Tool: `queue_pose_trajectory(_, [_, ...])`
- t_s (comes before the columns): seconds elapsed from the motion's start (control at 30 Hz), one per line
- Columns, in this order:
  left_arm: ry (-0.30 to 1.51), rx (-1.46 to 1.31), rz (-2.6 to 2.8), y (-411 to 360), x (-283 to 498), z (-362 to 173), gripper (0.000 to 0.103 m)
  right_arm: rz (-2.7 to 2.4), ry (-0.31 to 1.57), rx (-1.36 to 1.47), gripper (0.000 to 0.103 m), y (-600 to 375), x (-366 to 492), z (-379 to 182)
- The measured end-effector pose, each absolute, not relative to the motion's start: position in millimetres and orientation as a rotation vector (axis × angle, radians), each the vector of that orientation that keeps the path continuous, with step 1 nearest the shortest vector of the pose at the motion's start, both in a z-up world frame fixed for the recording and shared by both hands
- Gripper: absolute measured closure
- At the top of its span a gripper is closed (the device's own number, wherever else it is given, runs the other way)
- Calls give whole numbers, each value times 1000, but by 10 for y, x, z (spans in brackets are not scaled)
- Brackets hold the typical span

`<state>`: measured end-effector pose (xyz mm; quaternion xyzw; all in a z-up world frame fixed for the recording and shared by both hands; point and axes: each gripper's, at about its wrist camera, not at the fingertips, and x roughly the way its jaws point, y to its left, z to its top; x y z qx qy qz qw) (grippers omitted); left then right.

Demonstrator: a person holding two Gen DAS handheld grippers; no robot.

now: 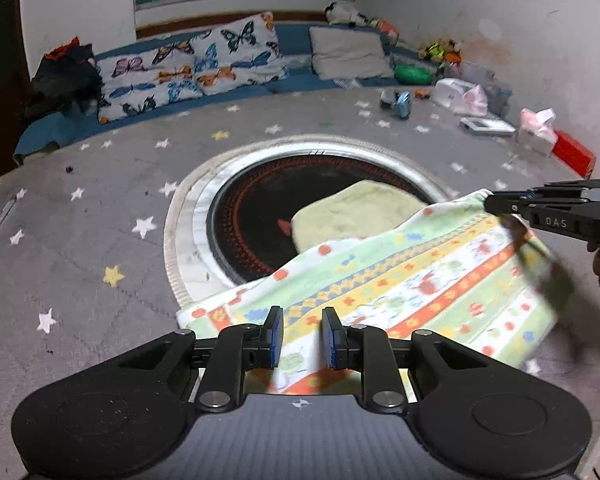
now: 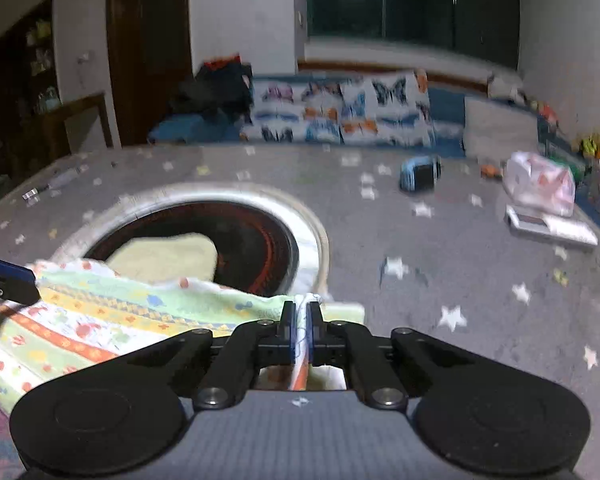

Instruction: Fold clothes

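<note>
Right gripper (image 2: pixel 300 330) clamped tight on a bunched edge of patterned cloth (image 2: pixel 100 316), fabric pinched between the blue pads (image 2: pixel 287 332). Rest of cloth spread out to its left, lying over near rim of round rug (image 2: pixel 312 236). Pale yellow towel (image 2: pixel 168 258) ahead-left on the rug's dark centre. Left gripper (image 2: pixel 8 280) seen at far left edge, touching the cloth's other corner; grip state unclear. Grey star-print mat (image 2: pixel 460 264) ahead and right. Butterfly pillows (image 2: pixel 340 112) far ahead. View blurred.
</note>
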<state>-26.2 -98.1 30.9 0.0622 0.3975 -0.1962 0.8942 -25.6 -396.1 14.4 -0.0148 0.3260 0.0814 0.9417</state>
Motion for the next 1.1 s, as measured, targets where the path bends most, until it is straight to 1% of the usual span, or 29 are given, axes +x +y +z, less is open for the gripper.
queue_pose_trajectory(0.07, [829,126,-406,-993,-234,296,79,148,703,-16,97,-3991,-196,36])
queue_pose_trajectory(0.13, [825,122,-412,-1021,-214,319,79,138,693,-3,90,-4018,-202,45])
queue_pose_trajectory(0.23, [818,117,-422,-1063,-183,355,81,118,669,7,88,-4036,-238,139])
queue_pose_trajectory(0.43, [814,100,-444,-1192,-74,389,81,253,634,-10,88,-3769,-218,313])
queue_pose_trajectory(0.6, [839,77,-425,-1284,132,256,81,325,692,6,88,-3521,-20,164])
queue_pose_trajectory(0.67, [850,68,-412,-1262,181,213,79,316,728,23,88,-3511,56,56])
queue_pose_trajectory(0.77, [856,37,-402,-1190,181,205,79,313,738,49,88,-3560,70,21])
queue_pose_trajectory(1.0, [770,73,-485,-1332,-250,438,80,374,694,3,86,-3527,-284,258])
queue_pose_trajectory(1.1, [757,86,-539,-1418,-484,452,80,432,681,-28,86,-3394,-472,315])
